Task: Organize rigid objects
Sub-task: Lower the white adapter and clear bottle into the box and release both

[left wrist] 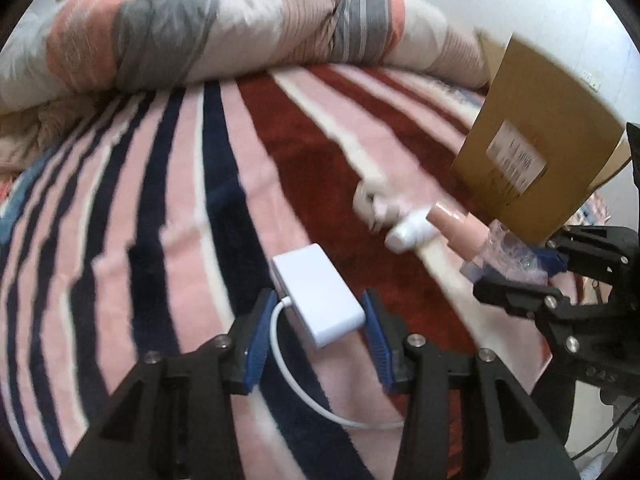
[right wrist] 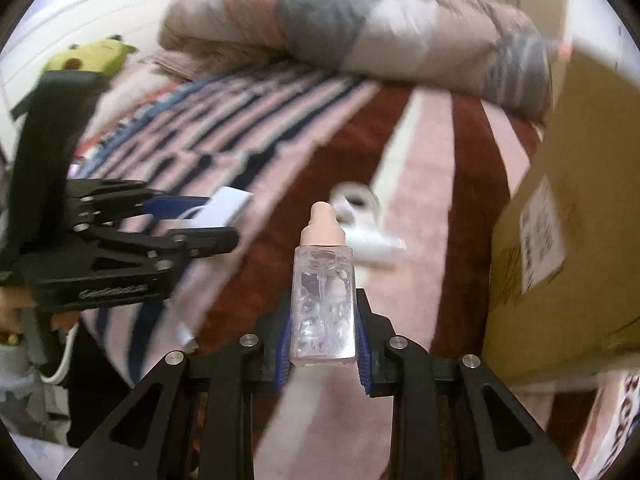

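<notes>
Left gripper (left wrist: 318, 320) pinches white adapter (left wrist: 320, 294) at frame centre; right gripper (right wrist: 322, 336) pinches clear bottle (right wrist: 323, 304), w/ cardboard box (right wrist: 568, 216) at right.

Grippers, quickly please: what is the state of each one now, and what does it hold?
Left gripper: closed on the white adapter.
Right gripper: closed on the clear bottle.

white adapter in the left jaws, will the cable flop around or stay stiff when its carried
The white adapter looks like a rigid block, so it should hold shape between the blue pads. Its thin cable already sags in a loose curve, so it will probably dangle and swing. The smooth casing might slip if gripped lightly.
</notes>
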The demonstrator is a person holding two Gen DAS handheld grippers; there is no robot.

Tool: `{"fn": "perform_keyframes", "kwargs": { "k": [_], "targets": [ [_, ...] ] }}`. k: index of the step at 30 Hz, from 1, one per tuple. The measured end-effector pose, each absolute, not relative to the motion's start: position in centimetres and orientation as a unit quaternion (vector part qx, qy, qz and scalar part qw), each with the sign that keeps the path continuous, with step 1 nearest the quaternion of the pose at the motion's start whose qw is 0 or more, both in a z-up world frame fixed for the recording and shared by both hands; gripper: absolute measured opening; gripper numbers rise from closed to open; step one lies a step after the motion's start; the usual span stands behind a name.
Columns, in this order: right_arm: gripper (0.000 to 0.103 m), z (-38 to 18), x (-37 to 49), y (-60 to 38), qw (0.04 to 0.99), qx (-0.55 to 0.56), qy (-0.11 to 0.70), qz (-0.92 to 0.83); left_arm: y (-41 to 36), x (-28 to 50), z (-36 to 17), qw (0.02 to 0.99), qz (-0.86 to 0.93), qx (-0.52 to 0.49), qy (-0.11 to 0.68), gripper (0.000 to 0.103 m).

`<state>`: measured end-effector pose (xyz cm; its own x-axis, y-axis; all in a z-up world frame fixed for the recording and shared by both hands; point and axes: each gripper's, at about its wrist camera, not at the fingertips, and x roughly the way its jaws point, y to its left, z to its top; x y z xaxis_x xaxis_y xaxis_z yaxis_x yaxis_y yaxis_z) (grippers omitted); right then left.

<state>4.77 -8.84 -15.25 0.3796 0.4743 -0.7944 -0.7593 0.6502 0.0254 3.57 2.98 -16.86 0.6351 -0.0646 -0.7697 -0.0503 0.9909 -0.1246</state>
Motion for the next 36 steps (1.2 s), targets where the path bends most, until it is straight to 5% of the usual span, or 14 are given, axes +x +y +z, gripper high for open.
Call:
{"fn": "perform_keyframes", "kwargs": {
  "k": [10,18,36],
  "targets": [
    [0.022,-1.5,5.9,-14.6,0.86,-0.105,0.298,0.401,1.0,4.1,-2.6,0.948,-0.048,-0.022,0.314,0.041],
    [0.022,-0.5,12.4,-22.3,0.899,-0.122,0.318,0.275,-6.9,9.0,4.8,0.953,-0.144,0.016,0.267,0.041],
    [0.023,-5.8,17.2,-26.5,0.89,-0.129,0.366,0.24,-16.8,19.5,-1.8,0.895,-0.18,0.085,0.4,0.041]
  ]
}}
